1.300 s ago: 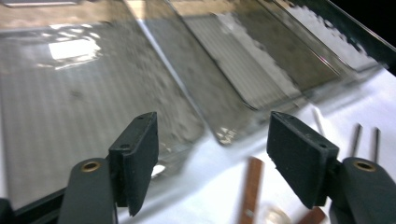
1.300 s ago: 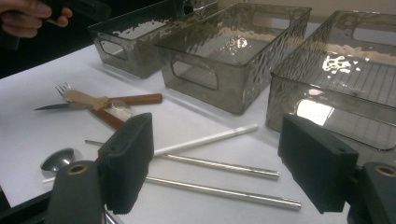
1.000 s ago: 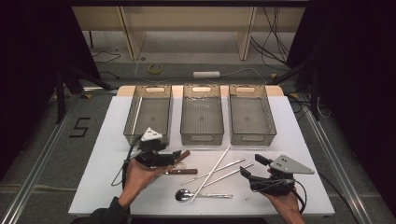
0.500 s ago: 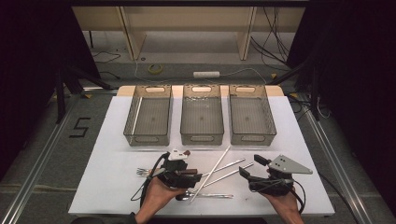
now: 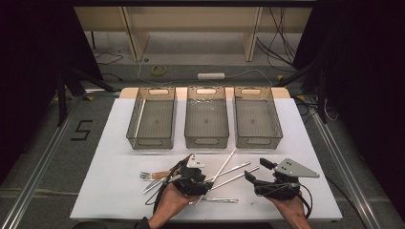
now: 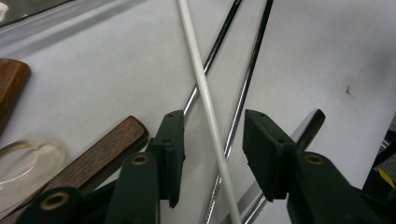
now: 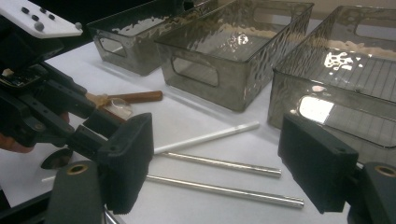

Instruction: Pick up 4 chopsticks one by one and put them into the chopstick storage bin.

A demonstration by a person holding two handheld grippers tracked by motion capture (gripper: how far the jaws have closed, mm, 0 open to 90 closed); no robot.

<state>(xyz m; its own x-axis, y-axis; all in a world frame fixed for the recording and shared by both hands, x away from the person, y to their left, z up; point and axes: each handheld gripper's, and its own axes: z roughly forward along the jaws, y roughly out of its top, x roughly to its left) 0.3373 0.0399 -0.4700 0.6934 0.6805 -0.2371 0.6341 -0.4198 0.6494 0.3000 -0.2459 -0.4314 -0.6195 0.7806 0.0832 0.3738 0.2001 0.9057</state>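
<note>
white chopstick [image 6: 205,93] btwn open left gripper [image 6: 212,149] jaws, untouched

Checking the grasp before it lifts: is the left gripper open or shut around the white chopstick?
Open. In the left gripper view the left gripper straddles the white chopstick, with gaps on both sides between jaws and stick.

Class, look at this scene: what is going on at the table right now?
A person works with two grippers at a white table. The left gripper hangs open over a white chopstick, its jaws either side of it, not yet closed. The right gripper waits open nearby. Three bins stand behind the scattered cutlery.
</note>
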